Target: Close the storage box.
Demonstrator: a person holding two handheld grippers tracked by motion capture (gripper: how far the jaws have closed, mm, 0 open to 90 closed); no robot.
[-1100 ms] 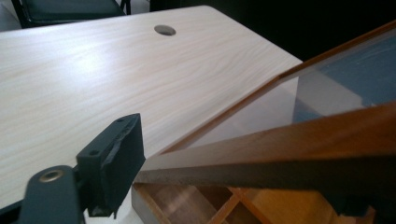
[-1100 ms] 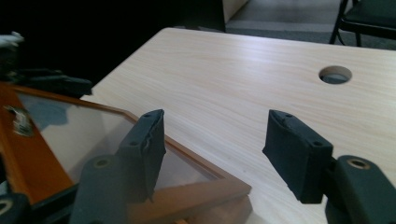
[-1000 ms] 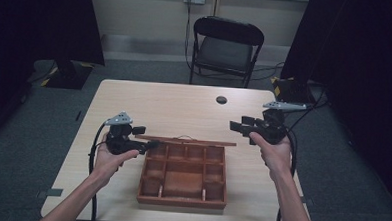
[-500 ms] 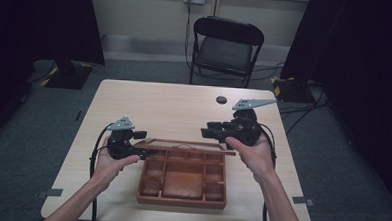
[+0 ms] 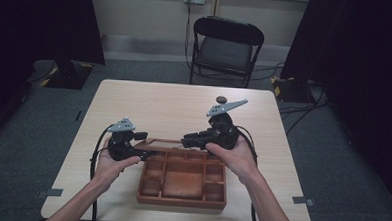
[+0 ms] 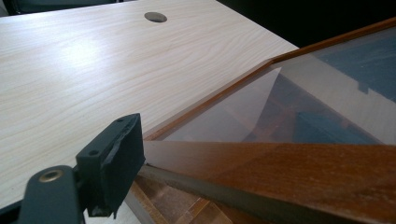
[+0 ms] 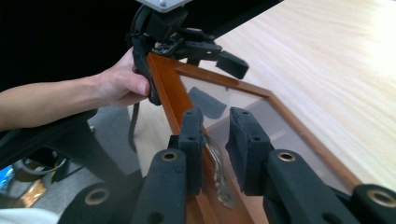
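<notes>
A wooden compartment box (image 5: pixel 180 202) sits at the table's near middle. Its glass lid (image 5: pixel 168 143) with a wooden frame (image 7: pixel 163 86) is raised at the far edge. My left gripper (image 5: pixel 149 152) is shut on the lid's left corner, and one pad (image 6: pixel 116 158) presses the frame rail (image 6: pixel 289 172). My right gripper (image 5: pixel 185 140) is at the lid's far edge. Its jaws (image 7: pixel 217 135) have just been closing. They stand a narrow gap apart over the rail and glass (image 7: pixel 243 107), and only the left pad lies against the wood. The left gripper (image 7: pixel 187 49) shows beyond, in a hand.
The light wooden table (image 5: pixel 164 109) has a round dark cable hole (image 5: pixel 221 98) near its far edge. A black folding chair (image 5: pixel 227 47) stands behind the table. Dark curtains hang on both sides. Cables trail from both grippers.
My right gripper has moved left from the table's right side to the lid's far edge, and its jaws have narrowed. The left gripper has stayed on the lid's corner.
</notes>
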